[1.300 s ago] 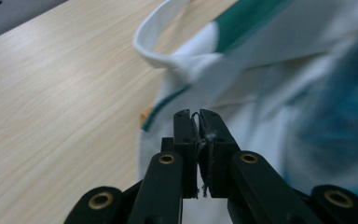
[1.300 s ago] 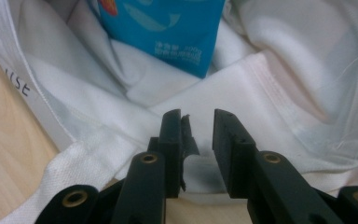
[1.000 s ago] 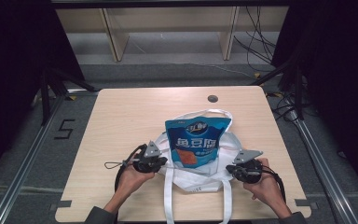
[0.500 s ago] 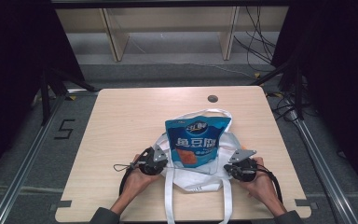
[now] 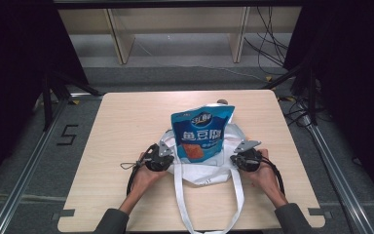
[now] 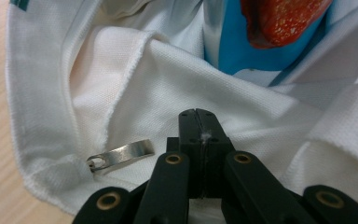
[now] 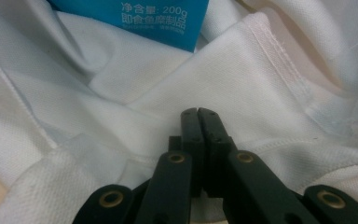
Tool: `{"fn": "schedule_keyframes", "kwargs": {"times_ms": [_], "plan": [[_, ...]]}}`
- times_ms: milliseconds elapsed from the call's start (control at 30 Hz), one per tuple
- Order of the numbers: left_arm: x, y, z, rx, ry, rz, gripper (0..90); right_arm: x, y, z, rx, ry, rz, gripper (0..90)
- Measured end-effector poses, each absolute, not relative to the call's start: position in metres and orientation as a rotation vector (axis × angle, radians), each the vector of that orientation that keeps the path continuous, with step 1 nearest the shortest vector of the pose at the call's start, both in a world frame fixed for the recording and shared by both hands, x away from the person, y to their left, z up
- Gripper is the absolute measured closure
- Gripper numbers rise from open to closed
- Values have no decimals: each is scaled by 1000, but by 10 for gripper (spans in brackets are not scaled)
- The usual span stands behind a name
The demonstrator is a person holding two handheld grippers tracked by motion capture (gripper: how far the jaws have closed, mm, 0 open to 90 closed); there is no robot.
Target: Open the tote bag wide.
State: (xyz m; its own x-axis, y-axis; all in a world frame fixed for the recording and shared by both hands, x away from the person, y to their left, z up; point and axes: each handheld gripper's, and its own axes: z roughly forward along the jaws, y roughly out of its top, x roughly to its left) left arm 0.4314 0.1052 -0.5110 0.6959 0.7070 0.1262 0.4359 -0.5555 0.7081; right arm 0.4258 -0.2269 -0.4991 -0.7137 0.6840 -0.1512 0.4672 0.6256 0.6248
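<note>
Left gripper point(image 5: 161, 157) sits at the left side of the white cloth tote bag point(image 5: 202, 170), near the table's point(image 5: 126, 122) front edge and about midway across it. In the left gripper view its jaws are pressed together, a thread of white fabric showing in the seam between them, so I judge them pinched on the bag's rim. A small metal zipper pull point(image 6: 120, 155) lies on the cloth just beside them. Between the two grippers a blue snack pouch point(image 5: 200, 131) stands upright in the bag's mouth, its lower part inside and most of it above the cloth. Right gripper point(image 5: 243, 157) is at the bag's right side, jaws likewise closed tight against the cloth; whether fabric is caught there I cannot tell. Step in hand, as a judgement: bagging the pouch, both sides of the opening held. Next move would call for lifting or spreading the rim evenly so the pouch sinks or tips in without toppling. Writing: large white Chinese characters on the pouch front, not sharp enough to transcribe; the right gripper view reads "净含量: 200g". The two long handles point(image 5: 209, 209) trail toward the front edge.
</note>
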Motion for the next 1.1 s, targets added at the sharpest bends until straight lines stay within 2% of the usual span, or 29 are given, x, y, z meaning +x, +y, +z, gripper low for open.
{"fn": "schedule_keyframes", "kwargs": {"times_ms": [500, 900, 1000, 1033, 1100], "plan": [[465, 108, -514, 2186, 934, 556, 888, 457, -223, -501, 956, 2428, 823, 900], [471, 109, -514, 2164, 958, 559, 869, 459, -223, -503, 961, 2410, 823, 899], [471, 113, -511, 2137, 975, 535, 838, 459, -224, -502, 958, 2421, 837, 895], [471, 113, -511, 2137, 975, 535, 801, 459, -224, -502, 958, 2421, 837, 895], [471, 117, -509, 2110, 989, 513, 773, 459, -226, -500, 1009, 2403, 910, 824]]}}
